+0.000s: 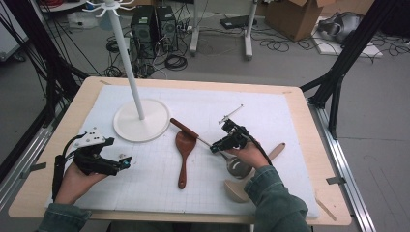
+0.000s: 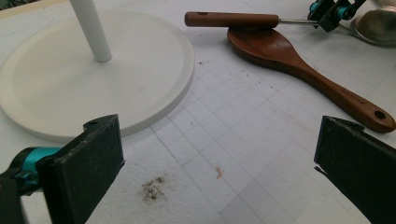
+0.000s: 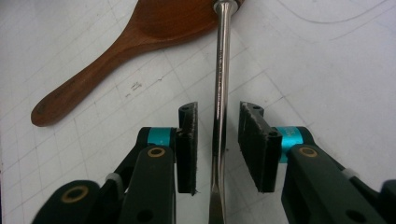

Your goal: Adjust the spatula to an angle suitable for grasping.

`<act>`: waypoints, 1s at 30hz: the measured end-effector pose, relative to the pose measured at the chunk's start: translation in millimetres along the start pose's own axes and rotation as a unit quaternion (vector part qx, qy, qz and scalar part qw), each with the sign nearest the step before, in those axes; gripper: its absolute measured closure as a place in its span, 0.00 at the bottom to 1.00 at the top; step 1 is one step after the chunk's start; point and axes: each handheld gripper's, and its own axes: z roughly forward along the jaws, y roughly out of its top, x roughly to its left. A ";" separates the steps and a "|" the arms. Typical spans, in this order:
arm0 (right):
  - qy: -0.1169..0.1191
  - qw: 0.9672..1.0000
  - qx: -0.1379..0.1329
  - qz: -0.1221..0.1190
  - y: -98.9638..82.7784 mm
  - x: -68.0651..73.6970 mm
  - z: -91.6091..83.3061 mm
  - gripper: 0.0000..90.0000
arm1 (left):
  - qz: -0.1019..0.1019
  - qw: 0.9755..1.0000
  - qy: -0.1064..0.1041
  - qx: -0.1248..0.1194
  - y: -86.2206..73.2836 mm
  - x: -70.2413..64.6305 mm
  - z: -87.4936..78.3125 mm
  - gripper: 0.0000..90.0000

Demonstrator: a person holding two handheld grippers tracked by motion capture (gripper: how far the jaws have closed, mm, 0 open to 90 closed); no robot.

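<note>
Currently, right gripper [image 3: 218,149]: jaws narrowed around the steel shaft, a gap left on both sides, nothing clamped.
Ladle [image 3: 219,79]: laid on the white mat [image 1: 270,116], its wooden handle [image 2: 231,19] resting across the brown spoon [image 2: 299,65].
Handling: judged stiff, slick, top-heavy; best gripped mid-shaft.
Left gripper [image 2: 219,163]: held wide, empty.
Containers: none seen; ladle bowl [image 2: 378,25] appears empty.

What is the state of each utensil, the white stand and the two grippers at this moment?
Metal ladle: lying flat, steel shaft between the right gripper's jaws, wooden grip resting on the brown spoon.
Brown wooden spoon: lying flat, untouched.
Pale wooden spoon: lying flat, partly under the right hand.
White stand: upright.
Right gripper: jaws nearly closed around the shaft, small gaps visible.
Left gripper: open, empty.
</note>
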 end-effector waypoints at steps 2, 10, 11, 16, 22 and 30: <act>0.004 1.000 0.005 0.005 -0.2 -1.6 1.5 0.80 | 0.001 1.000 -0.001 0.001 -0.1 0.3 0.2 0.02; 0.014 1.000 0.007 0.009 -0.8 -3.8 4.6 0.85 | -0.003 1.000 -0.002 0.000 -0.7 0.2 1.0 0.02; 0.017 1.000 0.008 0.011 -0.8 -3.9 5.1 0.86 | -0.003 1.000 -0.003 0.000 -0.7 0.1 1.0 0.02; 0.019 1.000 0.009 0.009 -0.3 -4.3 6.5 0.90 | -0.004 1.000 -0.006 -0.001 -0.3 -0.1 1.4 0.02; 0.032 0.999 0.009 0.011 -0.3 -4.7 7.1 0.93 | -0.006 1.000 -0.010 -0.002 0.0 -1.0 2.3 0.02; 0.033 0.999 0.015 -0.002 1.0 0.2 6.5 0.93 | -0.005 1.000 -0.016 -0.002 0.6 -2.0 3.9 0.02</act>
